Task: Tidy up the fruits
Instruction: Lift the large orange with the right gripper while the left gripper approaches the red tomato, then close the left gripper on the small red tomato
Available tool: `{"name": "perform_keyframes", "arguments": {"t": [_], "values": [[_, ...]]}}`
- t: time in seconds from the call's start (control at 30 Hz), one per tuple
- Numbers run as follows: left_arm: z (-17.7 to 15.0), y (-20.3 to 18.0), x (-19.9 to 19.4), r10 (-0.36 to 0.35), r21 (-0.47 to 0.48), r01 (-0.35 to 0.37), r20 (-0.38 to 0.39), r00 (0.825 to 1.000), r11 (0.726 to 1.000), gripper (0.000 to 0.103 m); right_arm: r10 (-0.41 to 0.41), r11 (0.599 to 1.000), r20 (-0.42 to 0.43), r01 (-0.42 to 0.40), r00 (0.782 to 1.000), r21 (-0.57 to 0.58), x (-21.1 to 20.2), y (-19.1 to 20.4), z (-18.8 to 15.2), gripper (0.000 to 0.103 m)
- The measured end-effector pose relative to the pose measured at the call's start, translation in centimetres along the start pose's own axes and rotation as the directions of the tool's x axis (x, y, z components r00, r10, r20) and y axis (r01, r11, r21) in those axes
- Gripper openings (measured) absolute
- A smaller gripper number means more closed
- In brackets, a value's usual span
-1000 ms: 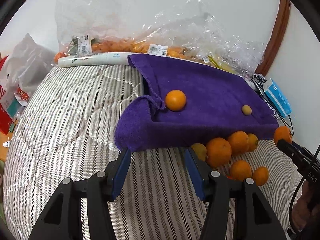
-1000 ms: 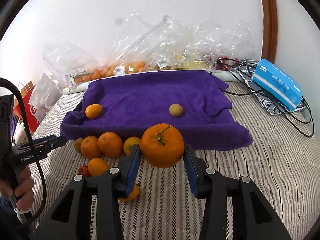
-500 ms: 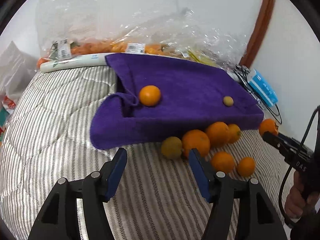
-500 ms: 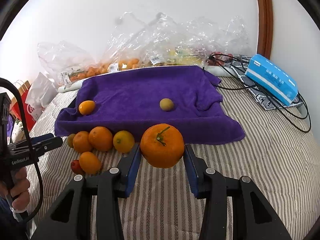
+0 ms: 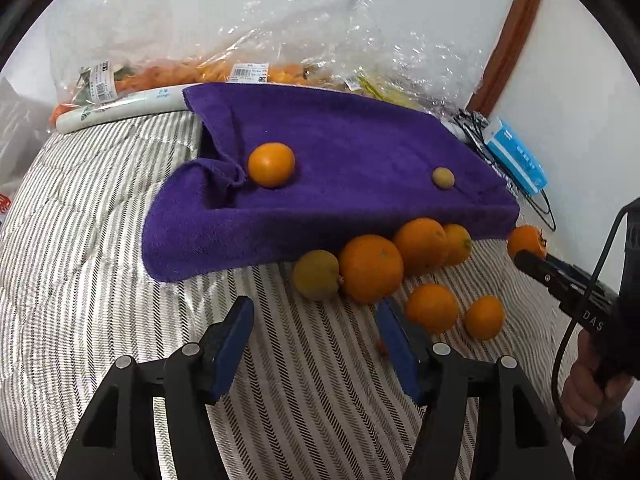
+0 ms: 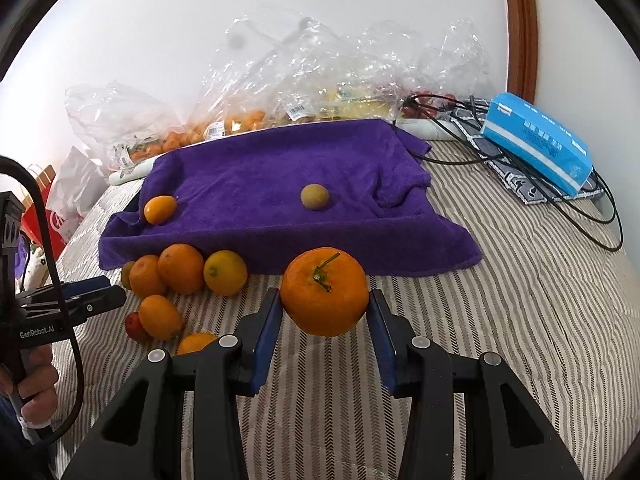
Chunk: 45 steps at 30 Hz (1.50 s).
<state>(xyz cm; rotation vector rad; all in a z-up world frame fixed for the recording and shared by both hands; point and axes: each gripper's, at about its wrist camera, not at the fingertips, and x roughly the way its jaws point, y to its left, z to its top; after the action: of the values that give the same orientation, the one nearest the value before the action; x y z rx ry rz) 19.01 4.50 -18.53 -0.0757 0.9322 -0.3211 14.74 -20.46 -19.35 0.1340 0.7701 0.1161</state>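
The right hand-held gripper (image 6: 325, 312) stayed clamped on the stemmed orange (image 6: 324, 291), nearer the purple towel (image 6: 280, 168) — the left hand-held gripper (image 5: 316, 328) stayed apart, empty.

Two fruits (image 6: 315, 197) lie on towel (image 6: 280, 168); others (image 6: 182, 268) before it.

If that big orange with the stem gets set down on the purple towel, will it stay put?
Probably. The stemmed orange is round, so it may roll a little. The purple towel looks soft and plush, and two smaller fruits already rest still there. It seems firm between the right hand-held gripper's fingers.
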Motion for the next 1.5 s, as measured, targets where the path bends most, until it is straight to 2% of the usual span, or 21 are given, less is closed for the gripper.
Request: {"name": "perform_keyframes", "arguments": {"t": [0.17, 0.43, 0.53, 0.73, 0.93, 1.07, 1.17, 1.27, 1.5], "values": [[-0.4, -0.5, 0.2, 0.006, 0.017, -0.006, 0.001, 1.000, 1.000, 0.062, -0.016, 1.000, 0.010, 0.016, 1.000, -0.009, -0.3, -0.5, -0.2, 0.043], [-1.4, -0.3, -0.6, -0.061, -0.010, 0.062, 0.022, 0.998, 0.998, 0.061, -0.042, 0.999, 0.040, 0.043, 0.998, -0.030, -1.6, -1.7, -0.3, 0.043], [-1.5, -0.6, -0.7, -0.059, -0.021, 0.060, 0.027, 0.998, 0.998, 0.061, -0.032, 0.999, 0.040, 0.033, 0.999, -0.026, -1.7, -2.2, -0.6, 0.043], [-2.1, -2.0, -1.0, -0.119, -0.020, 0.119, 0.009, 0.993, 0.993, 0.061, -0.019, 0.999, 0.046, 0.020, 0.999, -0.033, -2.0, -2.8, -1.1, 0.043], [-2.4, -4.2, -0.5, -0.119, 0.020, 0.119, -0.007, 0.993, 0.993, 0.060, -0.003, 1.000, 0.036, 0.004, 0.999, -0.018, -1.9, -3.7, -1.7, 0.043], [-2.6, -5.6, -0.2, -0.067, 0.079, 0.067, 0.003, 0.998, 0.995, 0.053, 0.001, 1.000, 0.035, 0.000, 0.999, -0.003, -2.1, -4.2, -1.9, 0.043], [-2.8, -6.2, -0.2, -0.018, 0.118, 0.016, 0.016, 1.000, 0.993, 0.033, 0.000, 1.000, 0.034, 0.000, 0.999, 0.001, -2.1, -4.3, -1.9, 0.043], [-2.7, -6.3, -0.2, -0.017, 0.127, 0.015, 0.015, 1.000, 0.992, 0.026, -0.001, 1.000, 0.031, 0.002, 1.000, -0.002, -2.1, -4.1, -2.0, 0.043], [-2.2, -4.8, -1.3, -0.067, 0.054, 0.065, 0.050, 0.996, 0.996, 0.023, 0.009, 1.000, 0.031, -0.008, 0.999, -0.025, -2.2, -3.2, -1.8, 0.043]]}}
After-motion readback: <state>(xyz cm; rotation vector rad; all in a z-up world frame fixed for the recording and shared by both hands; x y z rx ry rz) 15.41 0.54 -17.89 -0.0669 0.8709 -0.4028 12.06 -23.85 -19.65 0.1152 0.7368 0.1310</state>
